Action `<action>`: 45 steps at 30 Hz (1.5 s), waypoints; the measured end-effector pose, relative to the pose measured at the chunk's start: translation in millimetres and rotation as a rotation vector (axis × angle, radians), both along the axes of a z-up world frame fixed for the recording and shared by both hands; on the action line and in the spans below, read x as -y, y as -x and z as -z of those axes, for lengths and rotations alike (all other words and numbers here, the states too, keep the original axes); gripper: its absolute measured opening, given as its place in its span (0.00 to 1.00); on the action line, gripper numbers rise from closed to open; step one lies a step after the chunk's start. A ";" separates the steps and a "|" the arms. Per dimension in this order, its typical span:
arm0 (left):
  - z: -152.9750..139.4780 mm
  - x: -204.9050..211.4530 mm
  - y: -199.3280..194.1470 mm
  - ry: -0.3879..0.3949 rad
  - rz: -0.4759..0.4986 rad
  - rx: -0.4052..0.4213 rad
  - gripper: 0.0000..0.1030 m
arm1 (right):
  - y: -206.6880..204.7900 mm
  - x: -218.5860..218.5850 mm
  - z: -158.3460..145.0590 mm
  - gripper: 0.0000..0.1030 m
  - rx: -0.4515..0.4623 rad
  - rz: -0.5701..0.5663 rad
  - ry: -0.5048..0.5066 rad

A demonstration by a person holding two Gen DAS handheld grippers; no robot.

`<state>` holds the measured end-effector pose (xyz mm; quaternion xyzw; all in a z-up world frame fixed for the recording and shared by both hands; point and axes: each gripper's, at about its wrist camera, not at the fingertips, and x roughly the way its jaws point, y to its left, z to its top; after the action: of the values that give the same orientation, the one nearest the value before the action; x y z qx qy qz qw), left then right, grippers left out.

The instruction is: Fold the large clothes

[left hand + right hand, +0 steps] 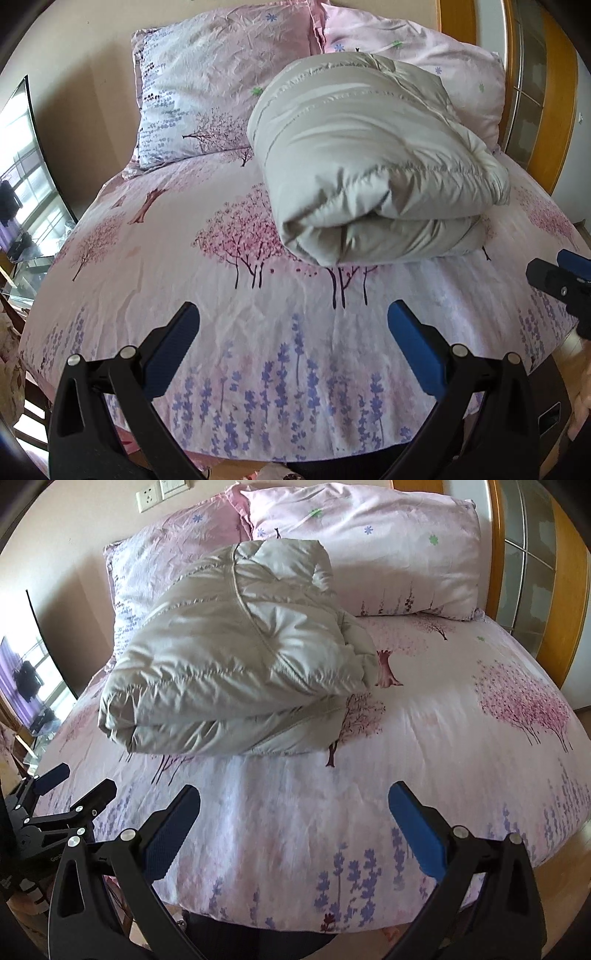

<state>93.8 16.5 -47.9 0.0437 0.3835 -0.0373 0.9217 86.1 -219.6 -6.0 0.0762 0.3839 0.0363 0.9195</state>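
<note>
The puffy grey coat [373,162] lies folded into a thick bundle on the bed [229,332], near the pillows [207,85] — apparently finished. Both grippers hang back empty, left gripper [293,325] and right gripper [294,805] with fingers wide apart (neither touching cloth). Only the right view shows the wall socket [149,496].

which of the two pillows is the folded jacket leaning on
The right pale pink floral pillow: the folded grey puffer jacket overlaps it; the left pillow lies clear.

Wall: beige, socket plate [149,496] upper left | Bed: floral sheet [424,738], two pillows [388,546] | Right: wooden-framed glass door [532,561] | Left: daylit window [26,177]
</note>
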 end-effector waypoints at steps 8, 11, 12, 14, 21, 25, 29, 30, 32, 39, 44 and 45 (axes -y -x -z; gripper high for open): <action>3.4 0.8 8.0 0.034 0.003 -0.040 0.98 | 6.2 -6.1 5.3 0.99 -0.040 -0.001 0.042; 5.7 2.0 11.3 0.036 0.000 -0.070 0.98 | 8.0 -10.1 9.8 0.99 -0.081 -0.005 0.052; 6.3 2.5 12.5 0.032 -0.002 -0.079 0.98 | 8.9 -11.7 11.3 0.99 -0.096 -0.005 0.056; 6.2 3.7 15.7 0.023 -0.003 -0.089 0.98 | 11.0 -14.7 13.6 0.99 -0.118 -0.002 0.066; 5.6 7.1 22.2 0.019 0.000 -0.114 0.98 | 17.8 -21.0 16.7 0.99 -0.150 0.000 0.085; 7.9 5.2 20.9 0.044 0.000 -0.140 0.98 | 18.3 -23.1 18.3 0.99 -0.169 0.005 0.100; 8.3 6.3 20.7 0.030 -0.007 -0.146 0.98 | 19.8 -23.9 16.7 0.99 -0.166 0.012 0.109; 8.4 6.3 20.1 0.034 -0.006 -0.150 0.98 | 20.4 -24.6 16.3 0.99 -0.165 0.013 0.112; 9.0 6.4 18.7 0.036 -0.006 -0.159 0.98 | 21.0 -25.8 15.7 0.99 -0.163 0.018 0.123; 11.8 7.0 16.3 0.030 -0.011 -0.183 0.98 | 19.9 -26.5 17.3 0.99 -0.171 0.020 0.123; 12.4 7.6 15.3 0.029 -0.013 -0.191 0.98 | 18.2 -25.2 18.8 0.99 -0.177 0.019 0.119; 12.7 7.3 15.0 0.031 -0.012 -0.193 0.98 | 18.0 -25.4 18.8 0.99 -0.176 0.018 0.119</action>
<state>78.9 9.1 -60.6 0.0234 0.4704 -0.0415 0.8812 68.0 -194.2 -24.8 0.0280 0.4639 -0.0018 0.8854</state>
